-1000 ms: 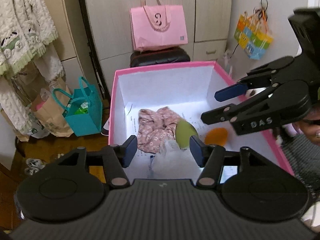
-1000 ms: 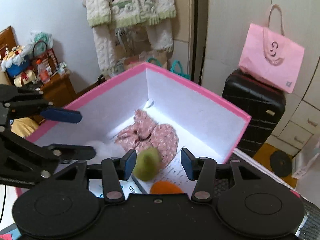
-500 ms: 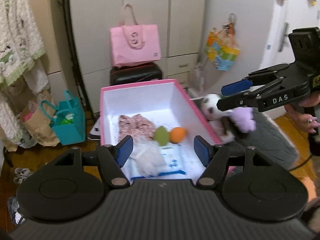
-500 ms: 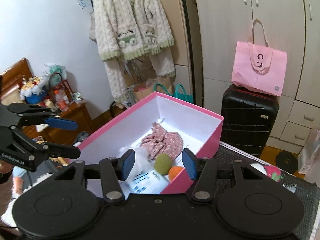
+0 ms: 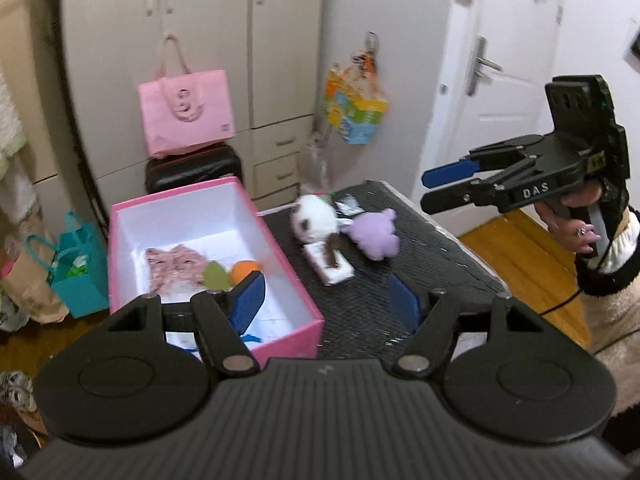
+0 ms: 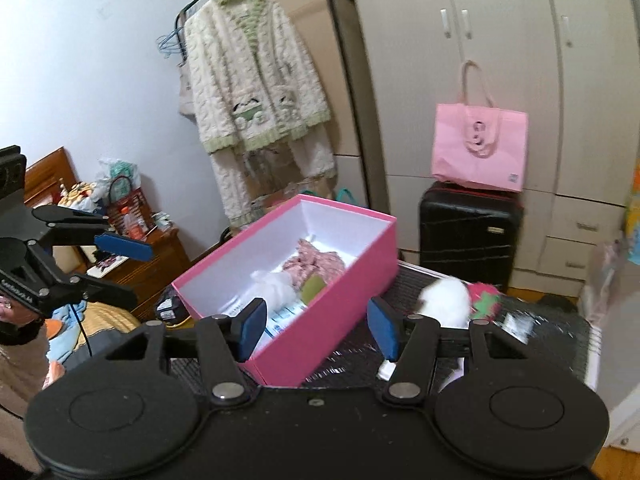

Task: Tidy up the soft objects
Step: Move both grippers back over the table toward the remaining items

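Observation:
A pink box (image 5: 280,248) with white inside stands on the left of a black mesh table (image 5: 400,280). It holds a pink floral cloth (image 5: 174,266), a green soft piece (image 5: 214,274), an orange one (image 5: 244,268) and white fluff (image 6: 276,284). On the table to its right lie a white plush (image 5: 314,220), a purple plush (image 5: 376,234) and a white packet (image 5: 334,266). My left gripper (image 5: 326,304) is open and empty above the box's near right corner. My right gripper (image 6: 316,326) is open and empty, held high at the right (image 5: 444,186).
A pink tote bag (image 5: 186,114) sits on a black suitcase (image 5: 192,168) behind the box, against wardrobes. Teal and paper bags (image 5: 76,272) stand on the floor at the left. A knitted cardigan (image 6: 252,92) hangs on a rail. A pink-green toy (image 6: 486,300) lies by the white plush.
Both grippers have pulled back and up from inside the box, still open and empty. The views now take in the whole box and the plush toys on the table.

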A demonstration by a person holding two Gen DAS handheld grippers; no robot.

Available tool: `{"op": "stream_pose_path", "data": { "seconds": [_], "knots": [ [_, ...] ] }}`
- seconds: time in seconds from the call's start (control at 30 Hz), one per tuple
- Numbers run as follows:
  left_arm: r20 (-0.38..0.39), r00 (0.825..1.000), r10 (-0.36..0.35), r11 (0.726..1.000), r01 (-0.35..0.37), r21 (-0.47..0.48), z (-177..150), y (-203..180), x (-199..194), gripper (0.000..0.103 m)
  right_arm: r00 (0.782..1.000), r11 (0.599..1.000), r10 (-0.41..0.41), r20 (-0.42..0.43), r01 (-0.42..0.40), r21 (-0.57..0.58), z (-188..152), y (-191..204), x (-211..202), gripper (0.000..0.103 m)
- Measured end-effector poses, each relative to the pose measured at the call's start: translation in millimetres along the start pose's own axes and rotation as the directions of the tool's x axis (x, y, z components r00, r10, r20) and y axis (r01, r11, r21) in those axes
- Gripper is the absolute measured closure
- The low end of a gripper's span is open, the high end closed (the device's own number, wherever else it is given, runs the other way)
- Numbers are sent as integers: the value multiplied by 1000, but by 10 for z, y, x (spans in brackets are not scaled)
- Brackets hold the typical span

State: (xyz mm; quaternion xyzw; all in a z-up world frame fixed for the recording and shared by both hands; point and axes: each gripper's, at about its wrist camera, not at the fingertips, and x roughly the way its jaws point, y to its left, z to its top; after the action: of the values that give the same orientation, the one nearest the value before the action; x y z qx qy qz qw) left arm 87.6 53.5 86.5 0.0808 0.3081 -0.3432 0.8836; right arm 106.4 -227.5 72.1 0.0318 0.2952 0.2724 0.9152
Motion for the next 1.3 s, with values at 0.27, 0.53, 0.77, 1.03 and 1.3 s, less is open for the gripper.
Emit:
{"op": "stream_pose_path", "data": {
  "seconds": [0.27, 0.53, 0.77, 1.03, 1.3],
  "knots": [
    [-31, 998, -56, 997, 57, 59, -65, -436, 222, 35, 998, 998, -55, 1, 55, -1, -363, -115, -266, 40],
    [-81, 992, -98, 994, 102, 39, -136, -644, 684, 35, 997, 997, -74, -4, 74, -34, -607, -230, -260, 39],
    [-86, 993, -81, 997, 81, -8, -194, -692, 1146, 35, 999, 999, -45, -21, 45, -4, -654, -521, -72, 39],
    [-79, 996, -39, 997, 33, -77, -285, -674, 1718, 35, 996, 995, -75, -51, 78, 61, -769, -915, 331, 39],
    [-39, 996, 86, 991, -90, -103, -306, -637, 2167, 35, 993, 990, -93, -77, 101, 104, -802, -1222, 630, 39]
  ]
}}
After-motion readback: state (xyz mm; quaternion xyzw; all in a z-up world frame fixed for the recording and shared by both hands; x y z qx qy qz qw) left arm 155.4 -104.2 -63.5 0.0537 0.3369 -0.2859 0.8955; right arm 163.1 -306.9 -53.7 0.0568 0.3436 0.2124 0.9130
